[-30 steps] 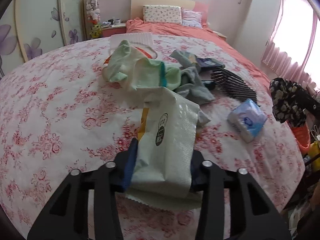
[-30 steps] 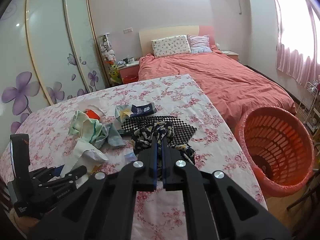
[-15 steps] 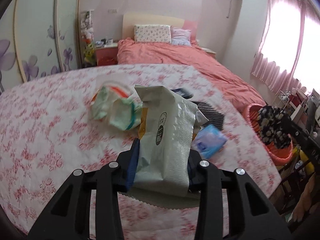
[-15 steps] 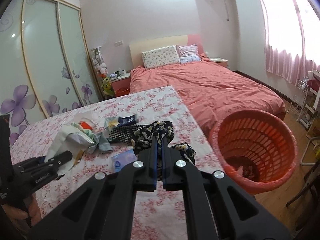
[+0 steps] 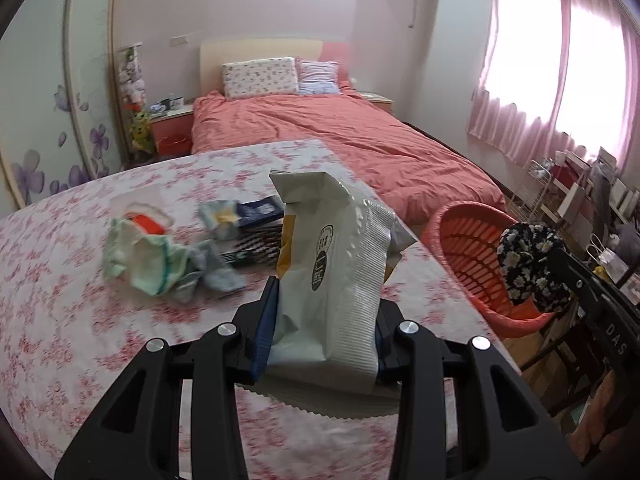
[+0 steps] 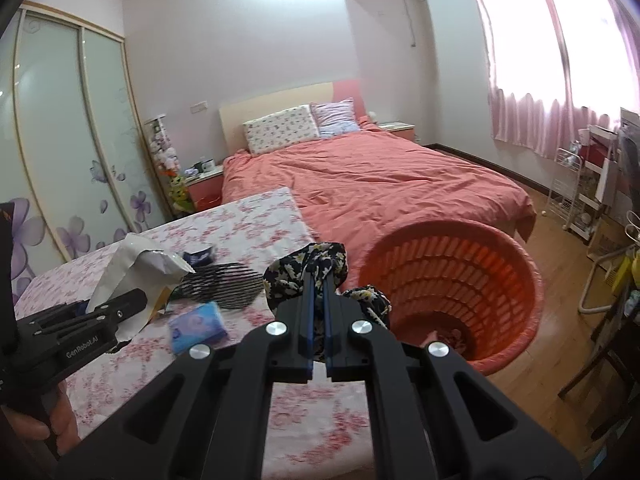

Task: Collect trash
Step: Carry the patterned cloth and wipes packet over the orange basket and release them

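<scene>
While both grippers carry a load, the step in hand is the drop into the basket, which stands on the floor at the table's 3 o'clock edge. The right gripper is clamped nearly closed on a floral cloth, just beside the basket rim at its 9 o'clock. Bring the cloth fully over the opening before parting the jaws; its hanging folds may catch the rim. The left gripper holds a white bag upright between moderately spread jaws, above the table. Judged from this, carry the bag toward 3 o'clock, clear of the right gripper, and release it over the middle. A tissue pack and crumpled cloths remain on the table.
</scene>
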Demonstrator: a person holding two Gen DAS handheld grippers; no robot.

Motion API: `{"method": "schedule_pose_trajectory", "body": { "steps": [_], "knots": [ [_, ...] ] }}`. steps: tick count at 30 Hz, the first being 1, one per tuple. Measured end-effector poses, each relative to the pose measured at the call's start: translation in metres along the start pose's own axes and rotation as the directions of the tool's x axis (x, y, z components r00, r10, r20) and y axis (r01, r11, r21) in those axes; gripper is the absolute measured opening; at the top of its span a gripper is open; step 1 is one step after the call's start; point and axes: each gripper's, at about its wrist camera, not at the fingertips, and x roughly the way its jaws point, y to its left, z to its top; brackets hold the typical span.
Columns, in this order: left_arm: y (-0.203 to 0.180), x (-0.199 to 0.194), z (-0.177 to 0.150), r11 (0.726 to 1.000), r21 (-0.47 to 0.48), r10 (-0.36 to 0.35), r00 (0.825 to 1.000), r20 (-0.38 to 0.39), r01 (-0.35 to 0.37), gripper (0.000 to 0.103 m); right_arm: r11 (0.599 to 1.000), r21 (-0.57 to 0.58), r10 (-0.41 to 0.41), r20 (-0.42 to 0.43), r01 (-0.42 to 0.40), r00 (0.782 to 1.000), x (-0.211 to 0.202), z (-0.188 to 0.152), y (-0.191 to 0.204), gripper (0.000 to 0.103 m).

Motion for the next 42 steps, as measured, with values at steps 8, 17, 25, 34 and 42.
{"method": "schedule_pose_trajectory", "body": {
  "steps": [8, 17, 25, 34, 42],
  "knots": [
    [-0.034, 0.013, 0.008, 0.998, 0.043, -0.045, 0.999, 0.001, 0.045, 0.039, 0.998, 0.037, -0.045, 0.003, 0.045, 0.999, 0.0, -0.004, -0.03, 0.005],
    [-0.067, 0.03, 0.014, 0.992, 0.078, -0.104, 0.995, -0.004, 0.104, 0.039, 0.993, 0.076, -0.092, 0.008, 0.092, 0.996, 0.004, -0.005, -0.058, 0.005],
    [-0.094, 0.045, 0.02, 0.98, 0.094, -0.173, 0.985, -0.009, 0.174, 0.039, 0.984, 0.108, -0.147, 0.018, 0.144, 0.989, 0.012, 0.0, -0.087, 0.005],
    [-0.137, 0.073, 0.028, 0.962, 0.123, -0.241, 0.97, -0.04, 0.244, 0.039, 0.97, 0.159, -0.19, 0.026, 0.183, 0.981, 0.03, 0.011, -0.12, 0.005],
    [-0.163, 0.096, 0.028, 0.949, 0.142, -0.271, 0.959, -0.076, 0.28, 0.039, 0.964, 0.181, -0.205, 0.028, 0.197, 0.978, 0.045, 0.016, -0.141, 0.005]
  ]
}}
